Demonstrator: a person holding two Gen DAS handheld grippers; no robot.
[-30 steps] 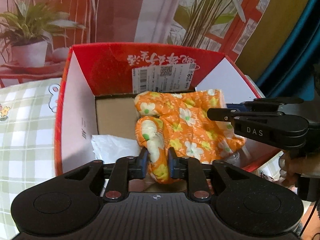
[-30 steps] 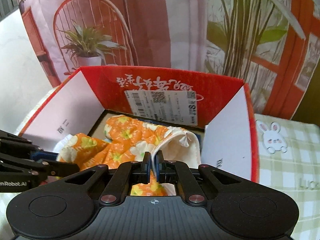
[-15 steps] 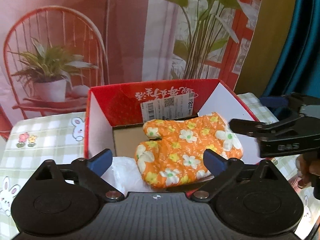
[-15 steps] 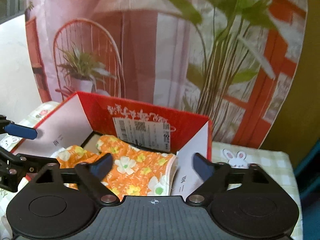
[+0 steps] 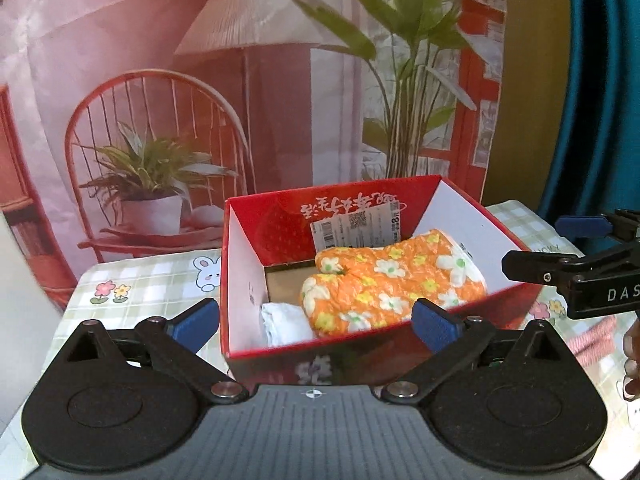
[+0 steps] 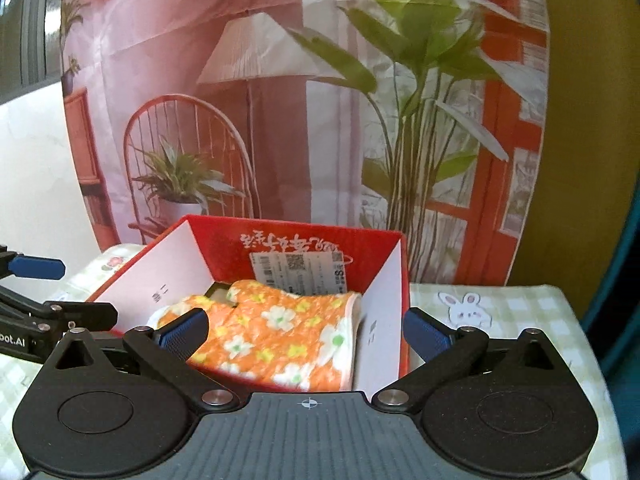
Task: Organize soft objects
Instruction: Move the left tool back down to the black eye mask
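Nearest in the left wrist view: left gripper [image 5: 314, 322] with jaws spread wide, blue pads well apart, nothing between them, hanging short of the red box [image 5: 456, 322]. Same on the other side: right gripper [image 6: 306, 330] splayed fully, empty, pads either side of the box's near corner without touching it.

Just beyond, inside the box: orange floral oven mitt [image 5: 390, 290], lying flat across the right and middle of the floor, cuff toward the right wall, thumb toward the left. Beside its thumb end, in the near left corner, a crumpled white cloth [image 5: 286, 322].

Judged by the quilted, puffy look: light, soft, floppy, nothing fragile, likely to sag and fold when lifted from one end. Best hold probably at the bound cuff or across the thumb, where padding bunches and pads can bite; a pinch on the flat middle would likely slip off the fabric. Thin card walls of the box likely to shift if snagged.

Underneath: green and white checked tablecloth [image 6: 520, 308] with bunny and flower prints, soft, probably prone to creeping under a dragged box. At the right edge of the left view, a pink striped scrap [image 5: 596, 338], unclear what.

Farthest: a printed backdrop [image 5: 248, 80] showing a lamp, a chair and potted plants, with teal fabric past its right edge.
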